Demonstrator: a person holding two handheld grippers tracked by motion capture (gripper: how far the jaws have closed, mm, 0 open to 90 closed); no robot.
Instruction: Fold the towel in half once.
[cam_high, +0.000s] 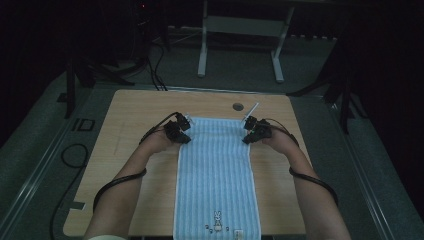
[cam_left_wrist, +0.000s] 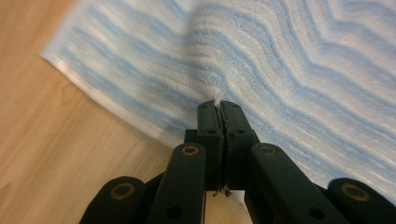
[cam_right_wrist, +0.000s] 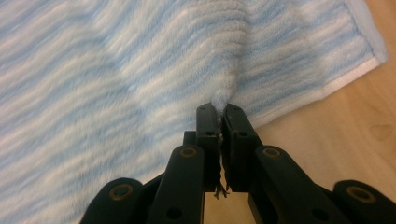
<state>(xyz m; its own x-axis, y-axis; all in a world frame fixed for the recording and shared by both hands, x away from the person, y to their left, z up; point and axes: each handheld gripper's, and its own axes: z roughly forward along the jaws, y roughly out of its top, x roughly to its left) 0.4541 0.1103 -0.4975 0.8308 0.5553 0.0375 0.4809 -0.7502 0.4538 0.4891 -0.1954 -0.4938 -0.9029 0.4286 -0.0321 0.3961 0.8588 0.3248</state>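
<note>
A blue-and-white striped towel (cam_high: 215, 175) is lying lengthwise down the middle of the wooden table (cam_high: 125, 130), its near end (small rabbit print there) hanging at the table's front edge. The left gripper (cam_high: 184, 131) is pinching the towel's left side near the far end, jaws closed on a raised ridge of cloth. The right gripper (cam_high: 250, 131) is clamping the right side likewise, fabric puckering between its jaws.
</note>
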